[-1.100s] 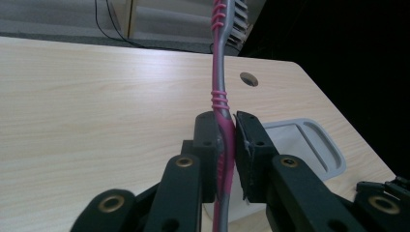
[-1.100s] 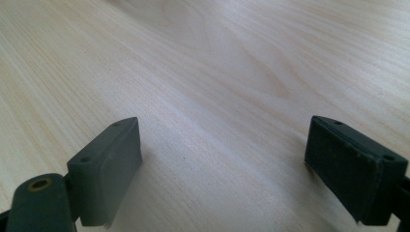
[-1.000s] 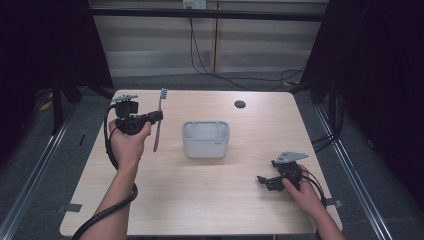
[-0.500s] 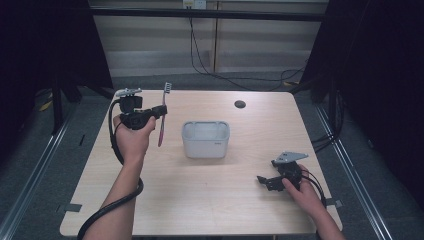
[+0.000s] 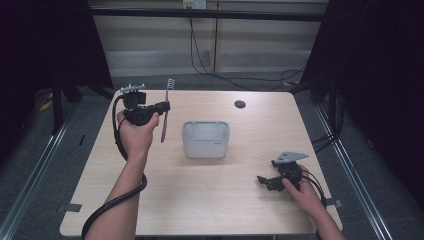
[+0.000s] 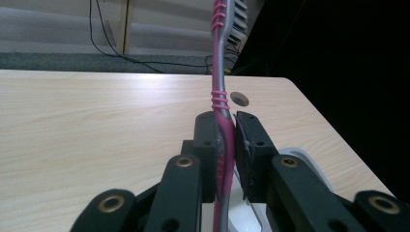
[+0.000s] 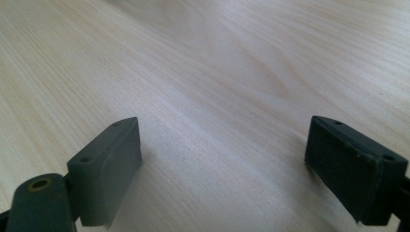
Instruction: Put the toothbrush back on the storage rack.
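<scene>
My left gripper (image 5: 162, 106) is lifted above the table's left side and is shut on a pink and grey toothbrush (image 5: 165, 112). The brush stands nearly upright, bristles up, its handle hanging below the jaws. In the left gripper view the toothbrush (image 6: 221, 77) is pinched between the two black pads (image 6: 209, 140), bristle head at the top edge. A grey rectangular holder (image 5: 205, 139) stands at the table's middle, to the right of the brush. My right gripper (image 5: 265, 181) rests low at the front right, open, with bare wood between its pads (image 7: 109, 164).
A dark round hole (image 5: 240, 104) lies in the wooden table (image 5: 210, 200) at the back right. A black cable (image 5: 112, 205) trails from the left gripper along the forearm. Dark floor and metal rails surround the table.
My left gripper has risen and moved toward the holder, carrying the toothbrush and tilting it more upright. The right gripper has stayed in place.
</scene>
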